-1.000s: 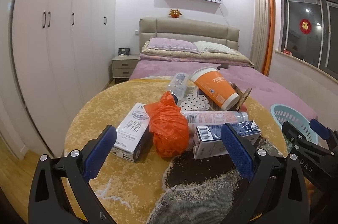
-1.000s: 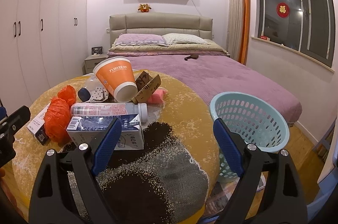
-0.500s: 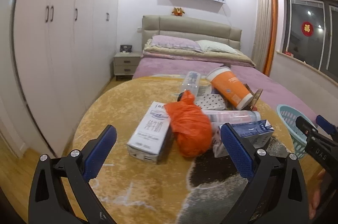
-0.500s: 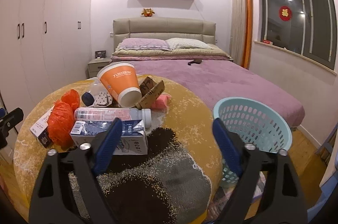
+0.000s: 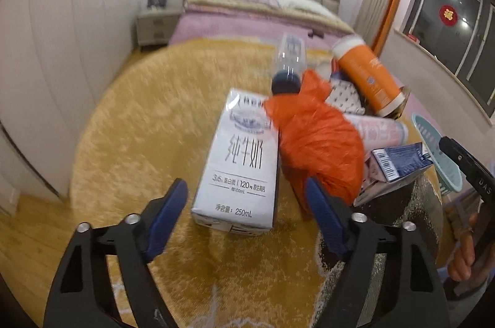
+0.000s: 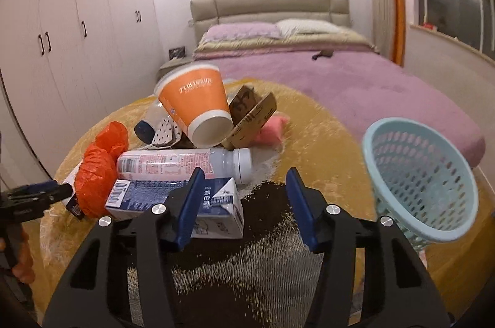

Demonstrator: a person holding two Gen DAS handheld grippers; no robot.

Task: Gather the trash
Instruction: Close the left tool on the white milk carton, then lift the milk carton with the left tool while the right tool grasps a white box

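Note:
A pile of trash lies on a round yellow plush surface (image 5: 139, 117). Its nearest piece is a white milk carton (image 5: 241, 161), lying flat, with a crumpled orange bag (image 5: 318, 139) against its right side. My left gripper (image 5: 245, 184) is closing with the carton's near end between its fingertips, and a gap shows on both sides. A blue milk carton (image 6: 139, 198) lies in front of a pink-labelled bottle (image 6: 173, 164). My right gripper (image 6: 244, 173) is closing over that carton's right end, pads not pressing it. An orange paper cup (image 6: 198, 102) tops the pile.
A light blue plastic basket (image 6: 420, 179) stands to the right of the surface, low beside it. Cardboard scraps (image 6: 250, 117), a pink item (image 6: 272, 130) and a clear bottle (image 5: 289, 55) sit behind the cartons. A bed (image 6: 340, 74) and wardrobes (image 6: 77, 34) are beyond.
The left gripper has moved forward and tipped down onto the white carton, its jaws narrowing. The right gripper has come closer to the blue carton, its jaws narrowing too.

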